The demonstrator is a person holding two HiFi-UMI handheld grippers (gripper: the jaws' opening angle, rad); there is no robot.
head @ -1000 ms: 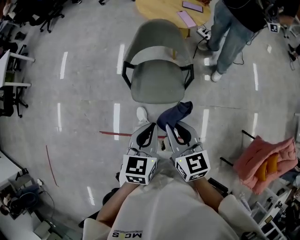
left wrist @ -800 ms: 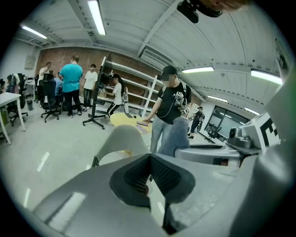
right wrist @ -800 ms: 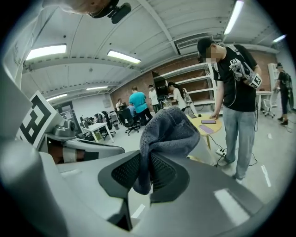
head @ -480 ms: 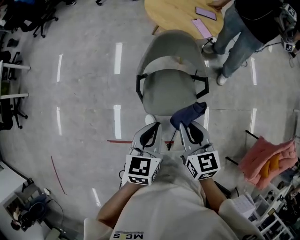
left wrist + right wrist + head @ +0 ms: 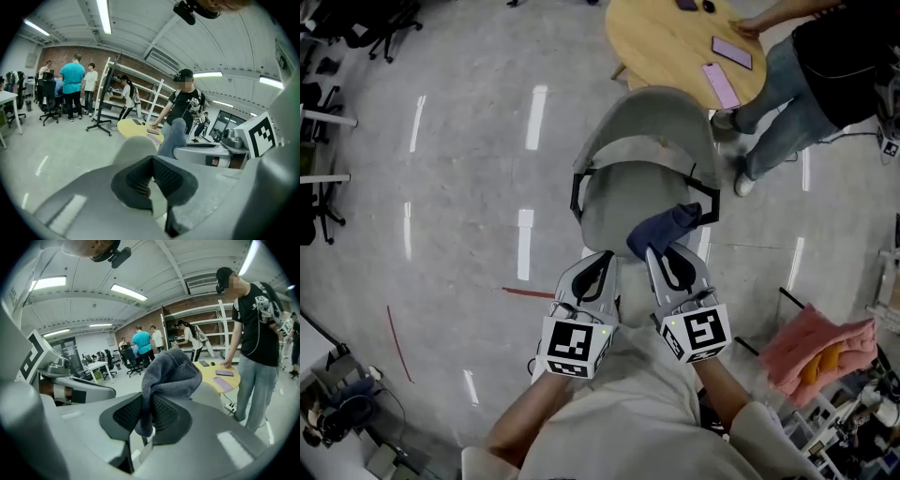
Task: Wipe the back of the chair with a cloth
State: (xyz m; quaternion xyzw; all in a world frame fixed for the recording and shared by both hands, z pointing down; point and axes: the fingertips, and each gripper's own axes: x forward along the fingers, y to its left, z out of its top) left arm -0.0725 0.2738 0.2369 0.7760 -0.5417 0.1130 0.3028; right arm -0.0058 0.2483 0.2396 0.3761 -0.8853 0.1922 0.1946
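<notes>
Clamping the cloth (image 5: pixel 664 228), right gripper (image 5: pixel 655 253) faces the chair (image 5: pixel 642 127); left gripper (image 5: pixel 607 255) closed, empty; person (image 5: pixel 789 98) stands by round table (image 5: pixel 666 42)

Cream shirt, two grey hand-held grippers with marker cubes.
The person wears a cream shirt (image 5: pixel 628 422) with wide, loose sleeves (image 5: pixel 759 427). The left gripper (image 5: pixel 602 255) and the right gripper (image 5: pixel 659 251) have smooth light-grey shells that taper toward the jaws, each with a dark teardrop-shaped opening on top. At the rear, the left marker cube (image 5: pixel 575 344) and the right marker cube (image 5: pixel 696 333) are white with black square patterns. Black ribbed pads (image 5: pixel 169 176) line the jaws.
</notes>
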